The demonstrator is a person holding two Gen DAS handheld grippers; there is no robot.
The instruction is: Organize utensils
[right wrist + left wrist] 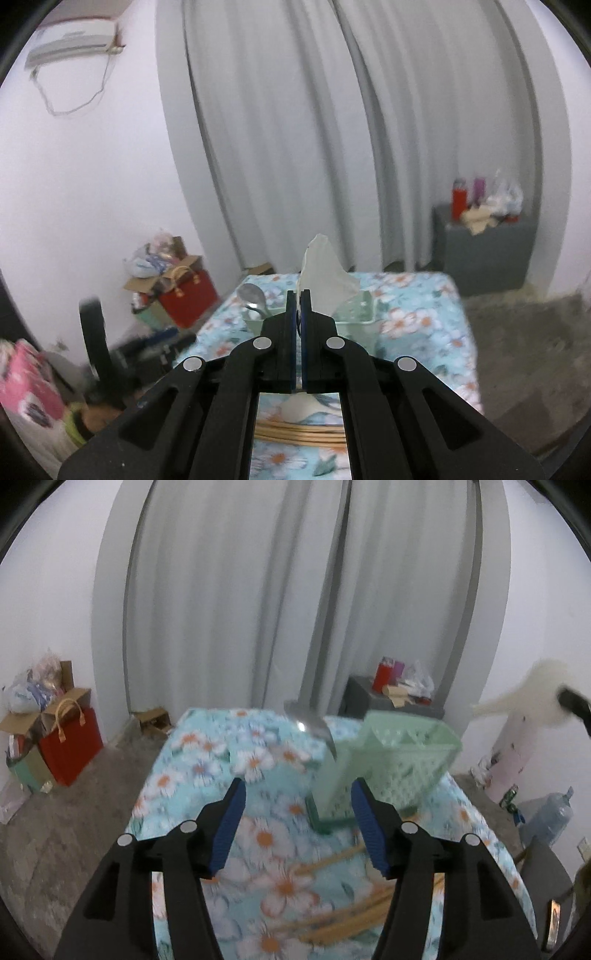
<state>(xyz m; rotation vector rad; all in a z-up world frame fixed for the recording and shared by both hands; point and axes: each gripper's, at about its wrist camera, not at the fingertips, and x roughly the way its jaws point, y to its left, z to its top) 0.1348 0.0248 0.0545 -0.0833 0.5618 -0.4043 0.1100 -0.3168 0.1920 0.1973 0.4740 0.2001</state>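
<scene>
Floral-clothed table (pixel 207 775); on it a green basket (pixel 402 764); loose wooden chopsticks (pixel 332 919).

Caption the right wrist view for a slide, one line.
Right gripper shut on a white utensil above the green basket holding a metal spoon on the floral tablecloth.

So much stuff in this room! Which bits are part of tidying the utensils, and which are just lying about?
Part of the job:
- pale green utensil basket
- metal spoon standing in it
- wooden chopsticks on the floral cloth
- white piece in the right hand-held gripper

Just lying about:
- red gift bag
- water jug
- red bottle
- cardboard boxes
</scene>
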